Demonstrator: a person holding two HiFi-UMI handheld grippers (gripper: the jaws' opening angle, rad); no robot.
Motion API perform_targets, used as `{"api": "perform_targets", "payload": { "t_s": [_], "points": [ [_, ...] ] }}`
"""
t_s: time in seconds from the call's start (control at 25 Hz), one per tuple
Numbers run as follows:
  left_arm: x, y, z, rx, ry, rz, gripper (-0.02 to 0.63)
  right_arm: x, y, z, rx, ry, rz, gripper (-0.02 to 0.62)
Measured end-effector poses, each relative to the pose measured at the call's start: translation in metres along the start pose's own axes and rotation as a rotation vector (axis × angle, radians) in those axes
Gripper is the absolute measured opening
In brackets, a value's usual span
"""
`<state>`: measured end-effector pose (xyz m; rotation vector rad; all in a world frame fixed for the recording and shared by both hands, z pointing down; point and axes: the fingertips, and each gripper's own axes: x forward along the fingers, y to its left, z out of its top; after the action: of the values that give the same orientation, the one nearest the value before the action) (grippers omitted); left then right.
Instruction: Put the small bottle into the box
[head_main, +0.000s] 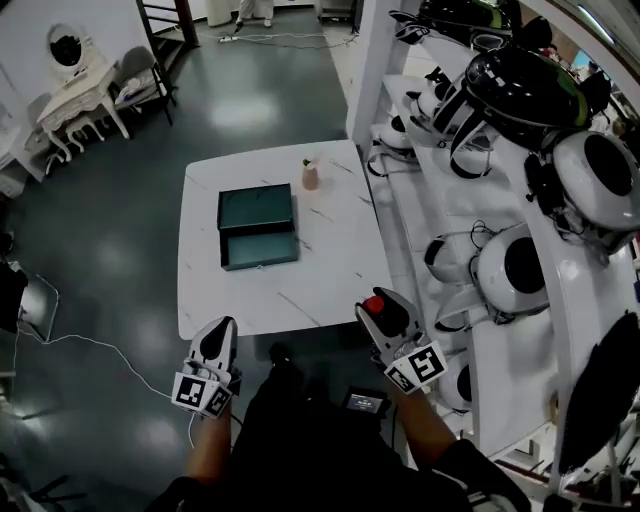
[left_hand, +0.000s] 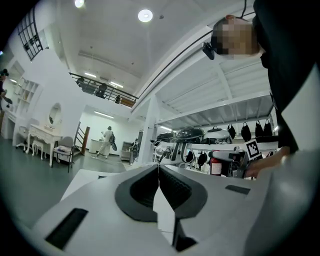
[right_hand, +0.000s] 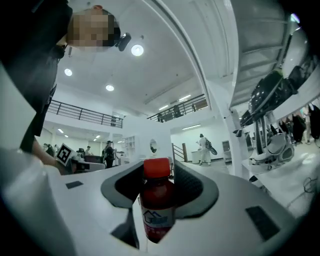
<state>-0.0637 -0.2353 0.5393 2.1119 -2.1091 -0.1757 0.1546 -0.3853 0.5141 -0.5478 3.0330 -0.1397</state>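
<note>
My right gripper (head_main: 383, 308) (right_hand: 159, 171) is shut on a small red bottle (right_hand: 156, 202) with a red cap (head_main: 374, 303). It holds the bottle upright just off the near right corner of the white table (head_main: 330, 255). A dark green box (head_main: 258, 226) lies open in the middle of the table, its lid folded back. My left gripper (head_main: 217, 342) (left_hand: 159, 169) hangs off the near left corner with its jaws pressed together and nothing between them. Both grippers point up and away from the table.
A small pinkish container (head_main: 311, 175) stands near the table's far edge. White shelving (head_main: 470, 200) with helmets and round white units runs along the right, close to the table. A white dressing table (head_main: 75, 90), a chair (head_main: 140, 70) and a floor cable (head_main: 90, 345) lie to the left.
</note>
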Motion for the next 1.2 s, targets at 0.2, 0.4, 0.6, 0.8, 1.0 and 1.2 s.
{"api": "perform_targets", "payload": {
  "t_s": [0.2,0.4,0.6,0.8,1.0,1.2],
  "points": [
    [0.016,0.035,-0.005,-0.024,-0.010,0.055,0.017,0.063,0.005,-0.002,-0.137,0.089,0.148,0.195],
    [0.034,0.073,0.001,-0.024,-0.012,0.083,0.017,0.137,0.031,0.003,-0.273,0.127,0.297,0.195],
    [0.053,0.112,0.000,-0.003,0.015,0.079,0.017,0.202,0.046,-0.031,-0.375,0.314,0.418,0.194],
    [0.067,0.134,-0.004,-0.001,0.067,0.066,0.017,0.253,0.060,-0.073,-0.429,0.450,0.498,0.193],
    [0.077,0.159,-0.024,0.012,0.124,0.046,0.017,0.291,0.063,-0.119,-0.455,0.592,0.556,0.189],
    [0.088,0.173,-0.037,-0.016,0.140,0.058,0.017,0.310,0.064,-0.161,-0.479,0.717,0.637,0.178]
  ]
}}
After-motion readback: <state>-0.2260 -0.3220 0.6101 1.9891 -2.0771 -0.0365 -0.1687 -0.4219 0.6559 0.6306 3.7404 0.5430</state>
